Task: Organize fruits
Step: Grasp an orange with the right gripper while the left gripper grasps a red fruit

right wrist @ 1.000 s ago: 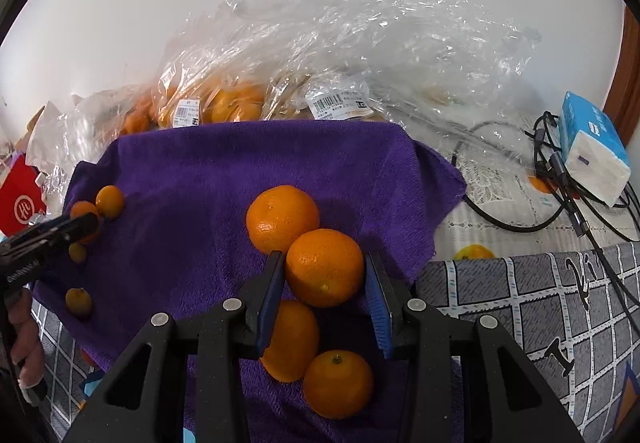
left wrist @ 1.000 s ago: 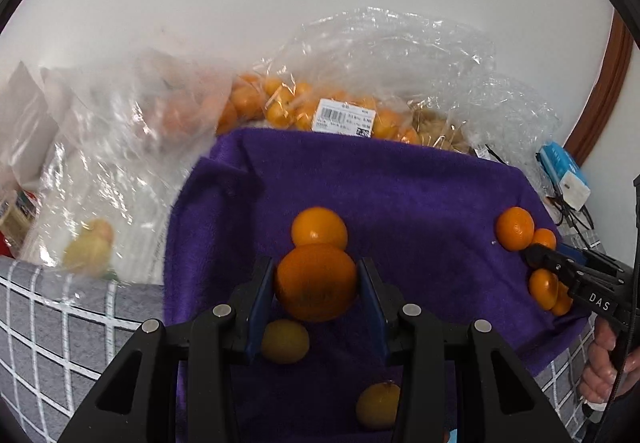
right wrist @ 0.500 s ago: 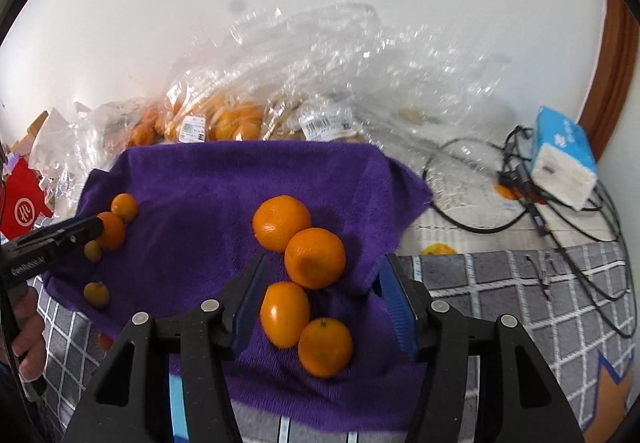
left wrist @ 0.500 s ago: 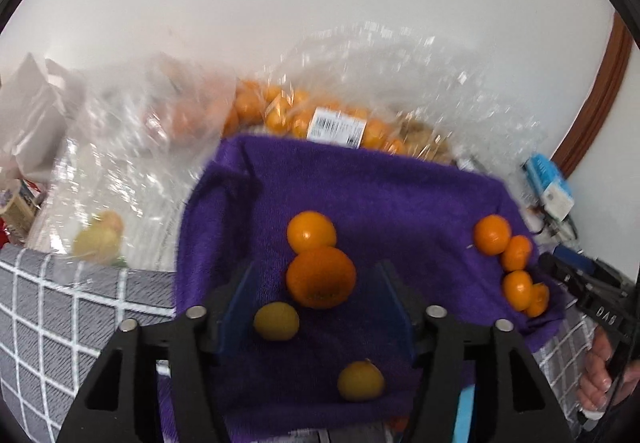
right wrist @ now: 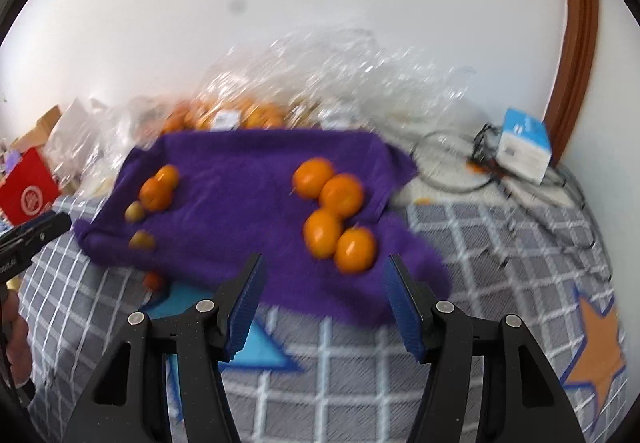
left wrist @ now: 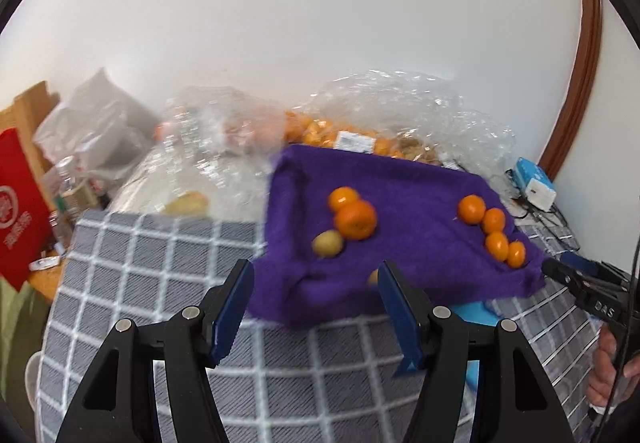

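Purple terry towel [right wrist: 248, 163] lies on the grey checked cloth [right wrist: 472, 243] ahead of both my tongs; four round orange fruits [right wrist: 340, 195] cluster at one o'clock of my right gripper [right wrist: 322, 299], whose jaws are opening with nothing between them; my left gripper [left wrist: 314, 307] stands apart and empty — two orange fruits [left wrist: 354, 219] at twelve o'clock.

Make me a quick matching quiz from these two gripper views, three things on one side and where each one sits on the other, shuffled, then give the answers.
1. purple towel
2. blue and white box
3. red box

A. at the far left edge, beside the checked cloth
B. by the cables near the wooden frame, on the right
C. spread under the loose oranges

Pairs: 1-C, 2-B, 3-A
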`<state>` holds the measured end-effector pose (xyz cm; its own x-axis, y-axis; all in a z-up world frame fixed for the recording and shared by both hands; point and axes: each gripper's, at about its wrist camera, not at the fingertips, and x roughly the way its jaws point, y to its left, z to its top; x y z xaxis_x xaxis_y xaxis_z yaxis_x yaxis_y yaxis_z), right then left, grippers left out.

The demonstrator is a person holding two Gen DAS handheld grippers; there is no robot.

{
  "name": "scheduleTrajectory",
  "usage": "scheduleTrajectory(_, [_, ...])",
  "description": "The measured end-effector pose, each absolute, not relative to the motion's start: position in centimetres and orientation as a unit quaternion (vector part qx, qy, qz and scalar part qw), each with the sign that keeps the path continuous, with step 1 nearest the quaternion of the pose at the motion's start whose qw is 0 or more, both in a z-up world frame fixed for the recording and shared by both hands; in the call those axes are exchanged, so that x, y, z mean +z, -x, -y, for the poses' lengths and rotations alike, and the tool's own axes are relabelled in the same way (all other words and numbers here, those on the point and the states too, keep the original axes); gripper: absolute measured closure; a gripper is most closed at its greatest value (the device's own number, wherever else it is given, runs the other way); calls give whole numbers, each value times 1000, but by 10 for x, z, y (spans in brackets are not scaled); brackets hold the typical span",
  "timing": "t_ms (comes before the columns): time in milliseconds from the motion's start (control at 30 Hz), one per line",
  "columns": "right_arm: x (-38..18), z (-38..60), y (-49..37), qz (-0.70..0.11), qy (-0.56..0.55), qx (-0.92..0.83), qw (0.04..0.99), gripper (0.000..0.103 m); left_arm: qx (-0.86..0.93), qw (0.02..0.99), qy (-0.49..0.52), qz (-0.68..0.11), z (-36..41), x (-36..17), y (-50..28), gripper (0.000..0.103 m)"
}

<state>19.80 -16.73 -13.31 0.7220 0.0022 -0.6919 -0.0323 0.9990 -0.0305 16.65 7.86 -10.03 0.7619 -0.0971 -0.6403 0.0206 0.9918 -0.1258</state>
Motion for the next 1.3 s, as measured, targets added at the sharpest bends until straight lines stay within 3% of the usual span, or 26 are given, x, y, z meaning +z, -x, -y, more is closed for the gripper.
scheduleTrajectory(300, [-172,113,-159,-391,27,71,917,43,9,921,40,-387,-114,-132,-136,41])
scheduleTrajectory(467, [-186,82,-157,-394,33,102,913,51,22,909,30,-415,-129,-151,-134,41])
scheduleTrajectory(700, [-198,60,-172,-412,36,115,903,53,33,903,43,-426,-139,-166,-133,41])
scheduleTrajectory(867, [-211,50,-182,-424,56,114,897,64,29,903,43,-426,-139,-165,-133,41])
scheduleTrajectory(1000, [-209,53,-180,-418,53,119,899,69,27,905,32,-424,-137,-167,-131,39])
scheduleTrajectory(1067, [-204,61,-176,-410,56,113,903,69,21,903,39,-426,-138,-167,-131,32])
scheduleTrajectory(1300, [-189,119,-163,-389,71,58,917,69,30,897,25,-440,-138,-167,-129,31])
